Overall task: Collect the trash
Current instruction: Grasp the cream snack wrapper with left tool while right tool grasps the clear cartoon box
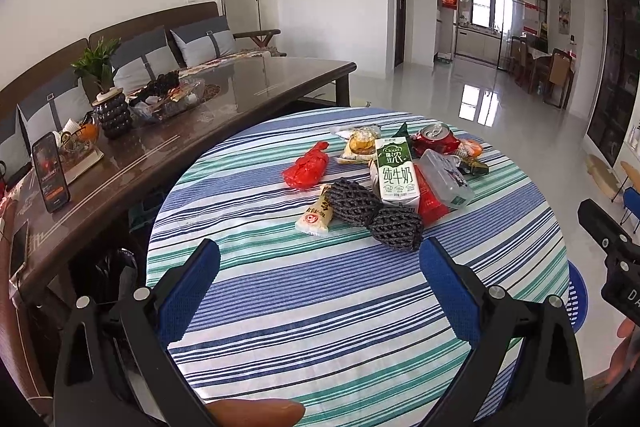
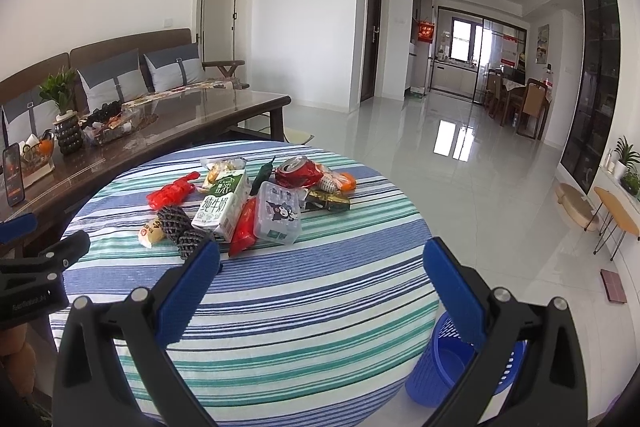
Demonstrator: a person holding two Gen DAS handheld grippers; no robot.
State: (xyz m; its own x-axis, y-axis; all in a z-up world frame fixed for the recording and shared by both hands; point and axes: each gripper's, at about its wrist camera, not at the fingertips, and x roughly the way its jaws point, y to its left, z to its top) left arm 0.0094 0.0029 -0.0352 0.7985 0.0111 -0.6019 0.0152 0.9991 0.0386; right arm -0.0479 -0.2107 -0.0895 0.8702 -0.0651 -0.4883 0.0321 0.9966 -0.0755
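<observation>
A pile of trash lies on the round striped table (image 1: 320,299): a green-white milk carton (image 1: 396,173), a black foam net (image 1: 372,213), a red crumpled wrapper (image 1: 306,167), a small white-orange packet (image 1: 316,217), a crushed red can (image 1: 436,139) and a clear plastic box (image 1: 446,177). My left gripper (image 1: 320,257) is open and empty, just short of the pile. My right gripper (image 2: 322,259) is open and empty over the table (image 2: 280,307), near the carton (image 2: 220,205) and box (image 2: 278,213). A blue bin (image 2: 452,367) stands on the floor, right of the table.
A dark coffee table (image 1: 248,91) with a phone (image 1: 50,171), vase and tray stands to the left, a sofa (image 1: 160,43) behind it. The tiled floor (image 2: 460,179) stretches right, with a dining set (image 2: 516,99) far back. The other gripper's body shows at the right edge of the left wrist view.
</observation>
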